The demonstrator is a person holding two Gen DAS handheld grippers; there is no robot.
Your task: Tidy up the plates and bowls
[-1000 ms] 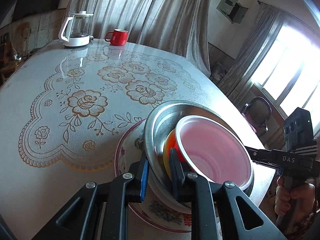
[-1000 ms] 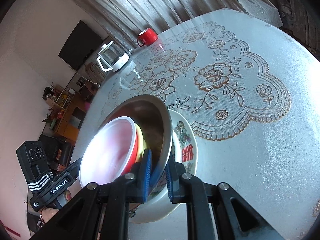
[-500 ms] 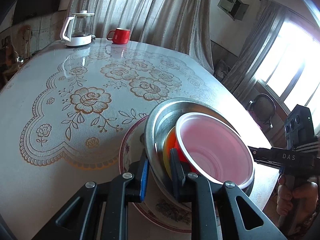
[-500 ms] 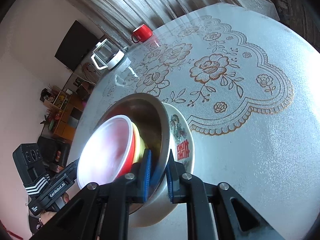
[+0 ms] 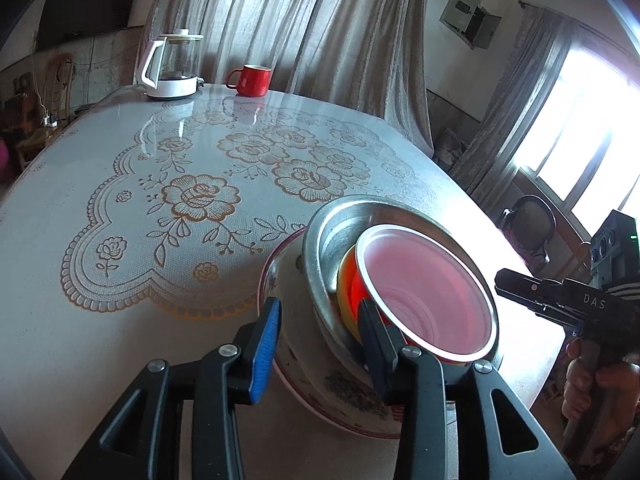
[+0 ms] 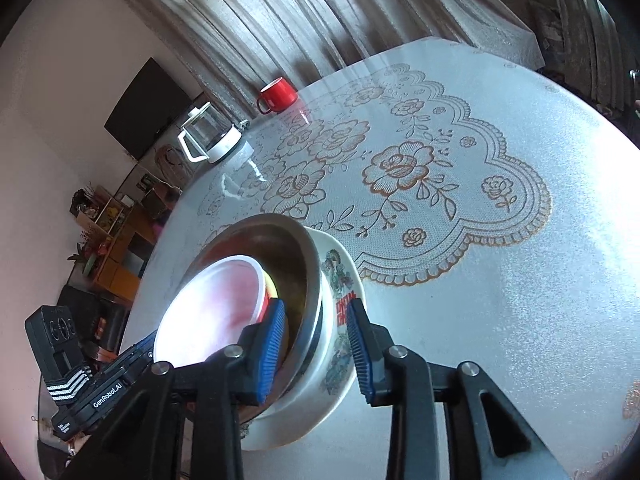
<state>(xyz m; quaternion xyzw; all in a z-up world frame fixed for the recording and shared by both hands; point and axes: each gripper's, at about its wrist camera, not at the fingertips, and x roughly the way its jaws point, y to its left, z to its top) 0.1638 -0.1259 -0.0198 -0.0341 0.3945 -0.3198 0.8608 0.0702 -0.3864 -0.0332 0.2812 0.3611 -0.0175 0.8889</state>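
Note:
A stack sits near the table's edge: a flowered plate [image 5: 336, 394] at the bottom, a steel bowl [image 5: 332, 232] on it, and a yellow bowl [image 5: 345, 280] and a red bowl [image 5: 424, 292] with a pale inside nested within. The stack also shows in the right wrist view, with the plate [image 6: 340, 280], the steel bowl [image 6: 280, 248] and the red bowl [image 6: 216, 312]. My left gripper [image 5: 318, 338] is open, its fingers on either side of the steel bowl's rim. My right gripper [image 6: 316, 350] is open, its fingers on either side of the rims of the steel bowl and plate.
A glass kettle [image 5: 170, 66] and a red mug [image 5: 252, 79] stand at the table's far end. A lace-pattern cloth [image 5: 192, 196] covers the table [image 5: 52, 352]. The stack lies close to the table's edge. A chair [image 5: 532, 224] stands beyond that edge.
Both grippers were shut on the rim of the steel bowl and are now open. The stack has settled on the table.

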